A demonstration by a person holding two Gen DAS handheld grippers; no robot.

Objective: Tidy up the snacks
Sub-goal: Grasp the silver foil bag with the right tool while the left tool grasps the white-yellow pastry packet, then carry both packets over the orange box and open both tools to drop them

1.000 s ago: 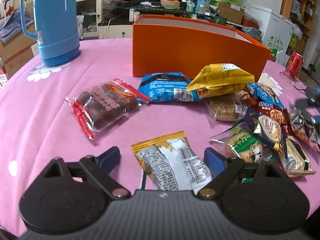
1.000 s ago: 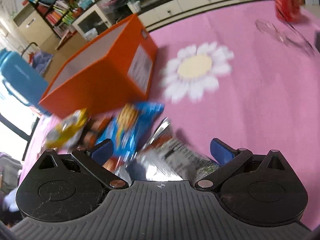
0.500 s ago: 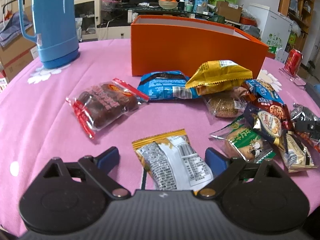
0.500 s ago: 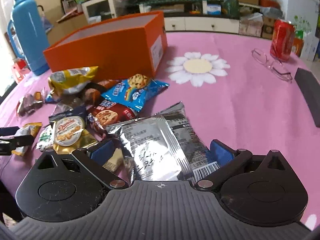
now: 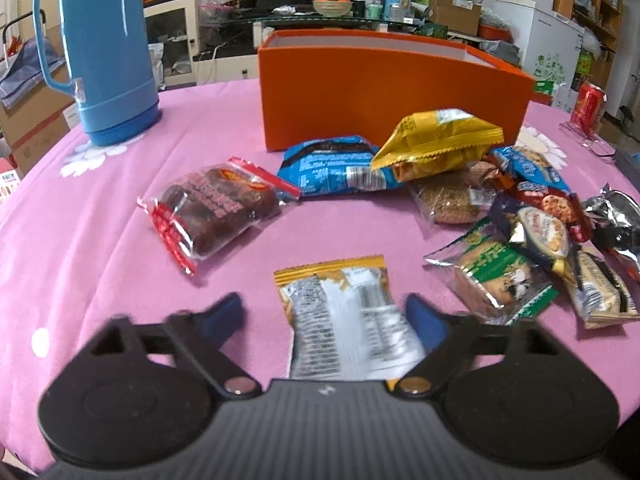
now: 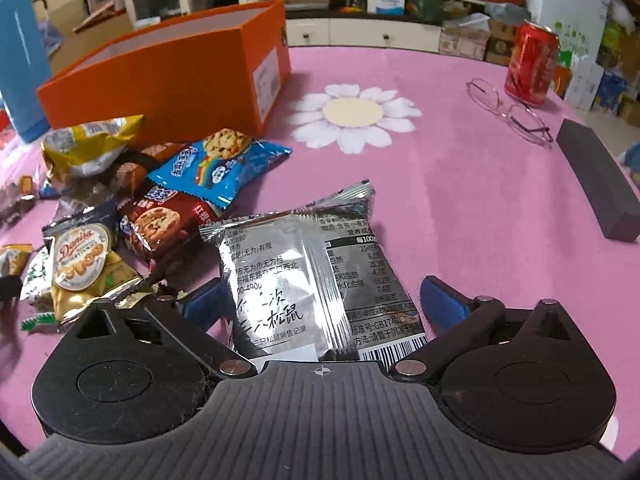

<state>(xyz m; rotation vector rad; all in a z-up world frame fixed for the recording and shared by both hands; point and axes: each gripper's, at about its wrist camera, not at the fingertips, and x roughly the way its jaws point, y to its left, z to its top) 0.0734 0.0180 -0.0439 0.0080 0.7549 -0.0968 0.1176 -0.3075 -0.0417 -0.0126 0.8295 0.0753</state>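
Observation:
An open orange box (image 5: 392, 92) stands at the back of the pink table; it also shows in the right wrist view (image 6: 168, 80). Several snack packets lie in front of it. My left gripper (image 5: 326, 314) is open around a yellow-edged white packet (image 5: 344, 312) that lies on the table. My right gripper (image 6: 322, 300) is open around a silver packet (image 6: 312, 272), also flat on the table. A red-edged brown cake packet (image 5: 216, 212), a blue packet (image 5: 332, 164) and a yellow packet (image 5: 436, 140) lie further out.
A blue thermos (image 5: 104, 52) stands at the back left. A red soda can (image 6: 532, 64), glasses (image 6: 508, 110) and a dark grey block (image 6: 600, 184) sit at the right. A pile of cookie packets (image 6: 132, 216) lies left of the silver packet.
The right gripper swung round and settled low over the silver packet. The left gripper edged forward, with the white packet deeper between its fingers. Both stay open.

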